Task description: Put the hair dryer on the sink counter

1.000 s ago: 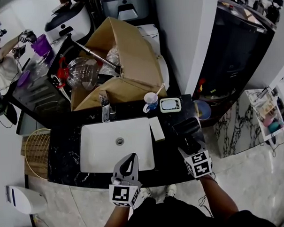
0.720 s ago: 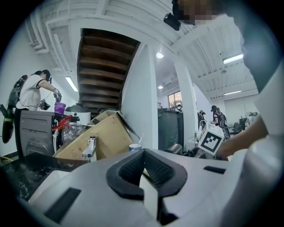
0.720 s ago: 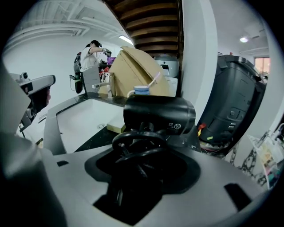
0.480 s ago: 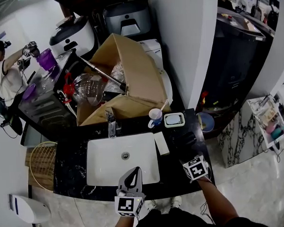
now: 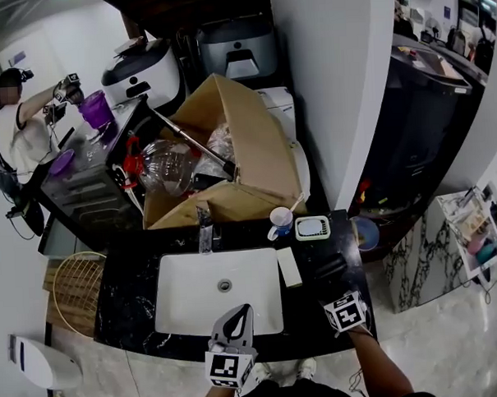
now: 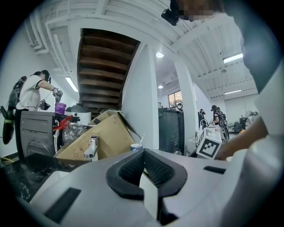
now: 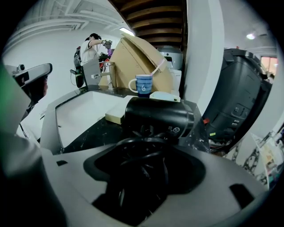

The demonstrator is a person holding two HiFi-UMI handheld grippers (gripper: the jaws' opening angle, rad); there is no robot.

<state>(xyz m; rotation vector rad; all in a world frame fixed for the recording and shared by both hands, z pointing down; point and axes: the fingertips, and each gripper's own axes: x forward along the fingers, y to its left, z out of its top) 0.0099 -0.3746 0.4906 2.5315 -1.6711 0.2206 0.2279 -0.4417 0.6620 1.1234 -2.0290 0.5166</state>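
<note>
The black hair dryer [image 5: 327,268] lies on the dark marble sink counter [image 5: 129,299], just right of the white basin [image 5: 187,307]. In the right gripper view its barrel [image 7: 157,117] lies across the counter, with its handle and coiled cord reaching back between the jaws. My right gripper [image 5: 335,290] [image 7: 144,164] is at the dryer's near end; its jaws are opening, with the handle and cord between them. My left gripper [image 5: 235,314] [image 6: 143,170] hovers shut and empty over the basin's front edge.
A pale bar [image 5: 289,267] lies beside the basin. A blue mug [image 5: 280,223], a soap dish [image 5: 312,228] and the faucet [image 5: 205,236] stand at the back. Behind them is an open cardboard box [image 5: 246,144]. A person [image 5: 19,129] works far left.
The view has drawn back and up, so the counter sits lower in frame. Both grippers have kept their places relative to the sink and the dryer.
</note>
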